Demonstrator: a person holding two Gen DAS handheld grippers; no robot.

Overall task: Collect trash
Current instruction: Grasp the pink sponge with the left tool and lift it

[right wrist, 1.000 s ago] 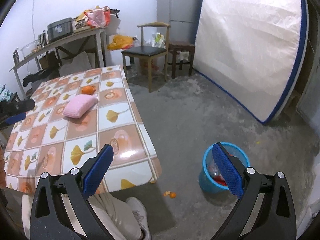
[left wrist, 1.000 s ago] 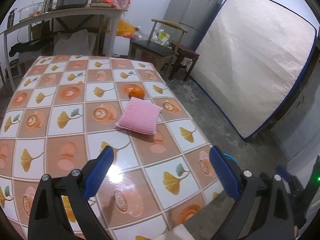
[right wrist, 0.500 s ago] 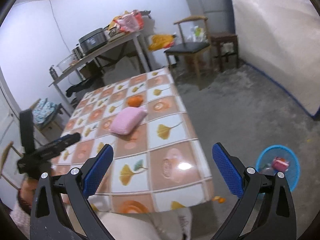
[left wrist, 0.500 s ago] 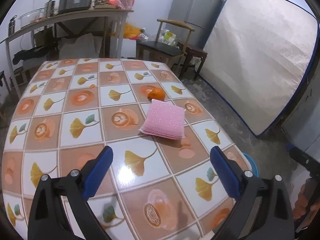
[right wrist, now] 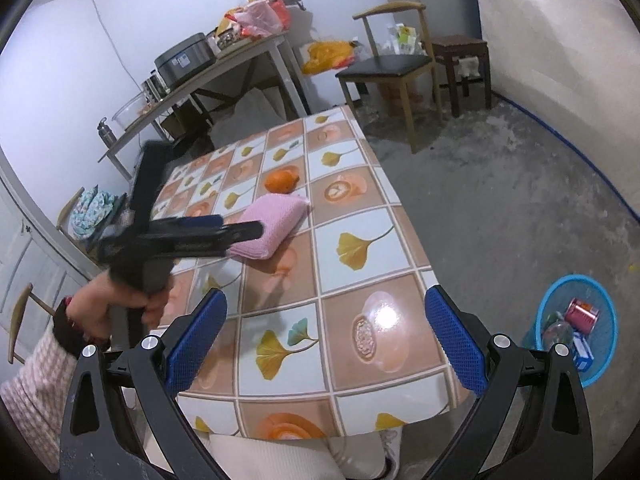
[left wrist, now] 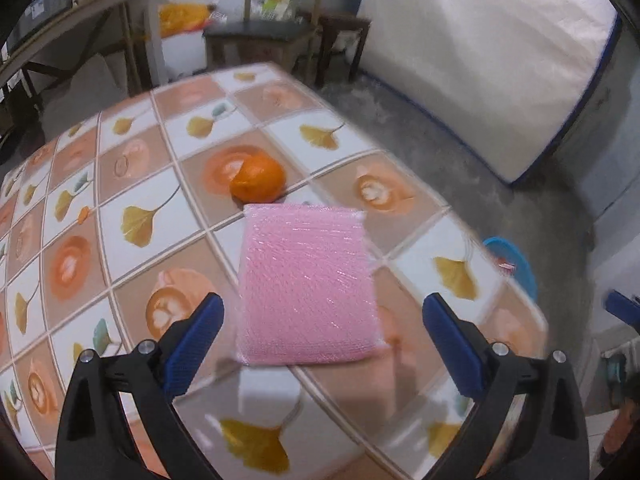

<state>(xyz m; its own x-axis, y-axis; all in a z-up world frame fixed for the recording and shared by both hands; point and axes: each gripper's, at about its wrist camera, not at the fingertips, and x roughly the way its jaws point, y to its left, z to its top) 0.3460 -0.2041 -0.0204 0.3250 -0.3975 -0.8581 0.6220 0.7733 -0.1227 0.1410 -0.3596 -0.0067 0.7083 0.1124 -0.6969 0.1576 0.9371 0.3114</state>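
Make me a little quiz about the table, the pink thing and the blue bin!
1. True or false: the left gripper is already squeezing the pink sponge.
2. What sits just behind the sponge on the table? A) orange peel B) a cup C) a spoon
3. Fill in: the blue bin stands on the ____.

Key: 1 false, its jaws are wide open. 2 A. 3 floor.

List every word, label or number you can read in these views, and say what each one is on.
No text can be read.
Grey cooker on the side table: white label, too small to read.
Red can in the blue basket: print too small.
Blue-and-white box in the basket: print blurred.
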